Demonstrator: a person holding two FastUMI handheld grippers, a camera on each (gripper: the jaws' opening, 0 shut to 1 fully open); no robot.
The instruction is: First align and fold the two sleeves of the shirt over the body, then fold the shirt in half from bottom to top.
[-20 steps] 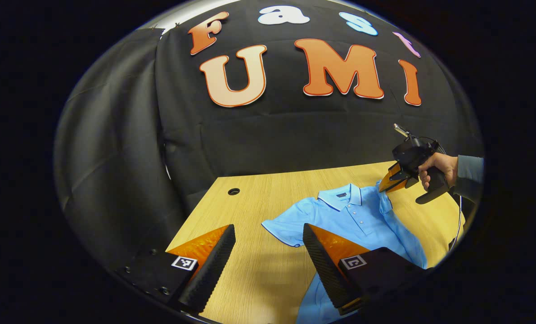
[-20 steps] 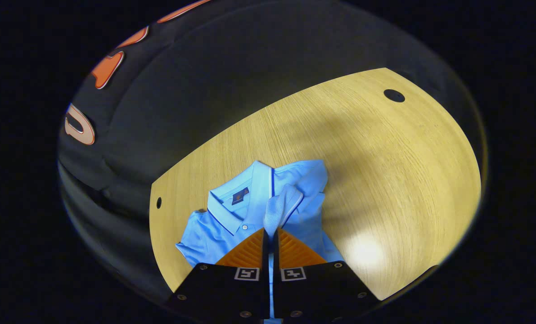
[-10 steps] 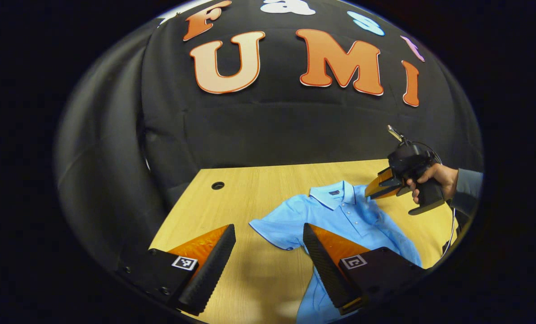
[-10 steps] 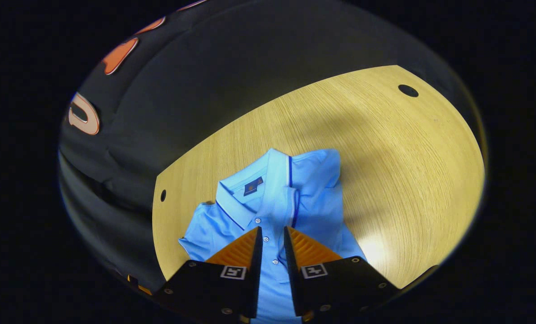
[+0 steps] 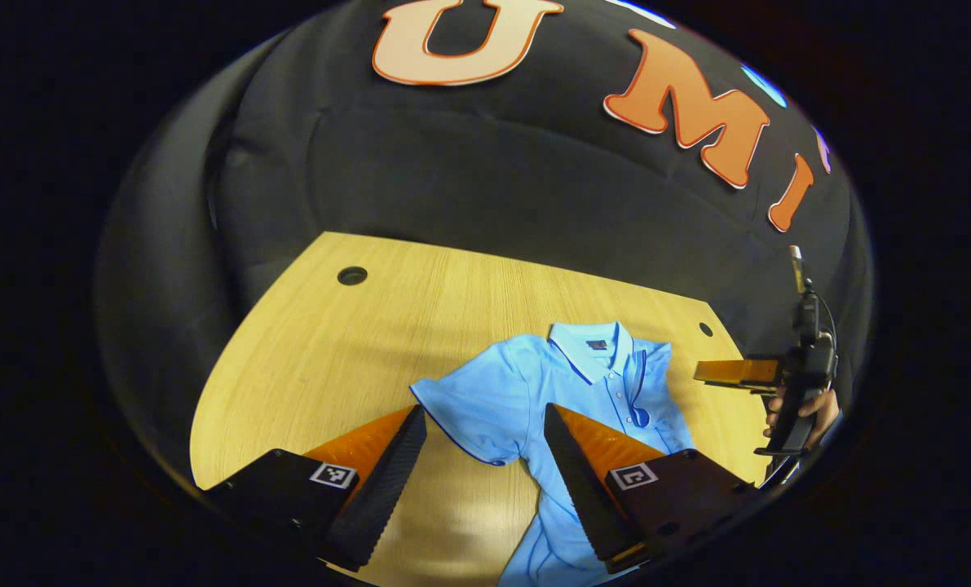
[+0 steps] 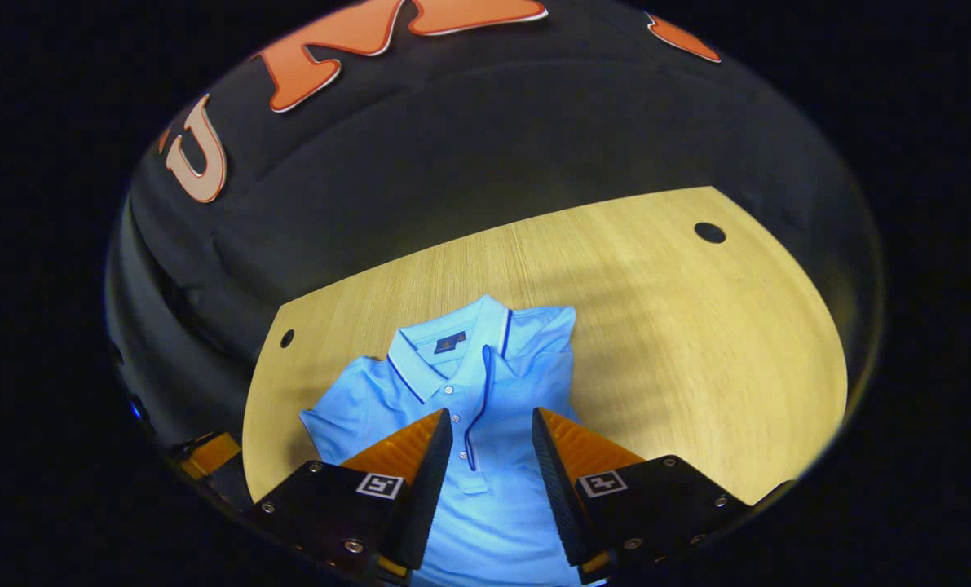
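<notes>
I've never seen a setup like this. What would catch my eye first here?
Probably the light blue polo shirt with a dark-trimmed collar, lying face up on the pale wooden table; one sleeve is folded over its chest, the other spread flat. Next, the open left gripper over that spread sleeve, and the open right gripper above the shirt's buttons.

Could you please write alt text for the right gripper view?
A light blue polo shirt lies on a wooden table, one sleeve folded over its body, the other spread flat. The open right gripper hovers above it, holding nothing.
</notes>
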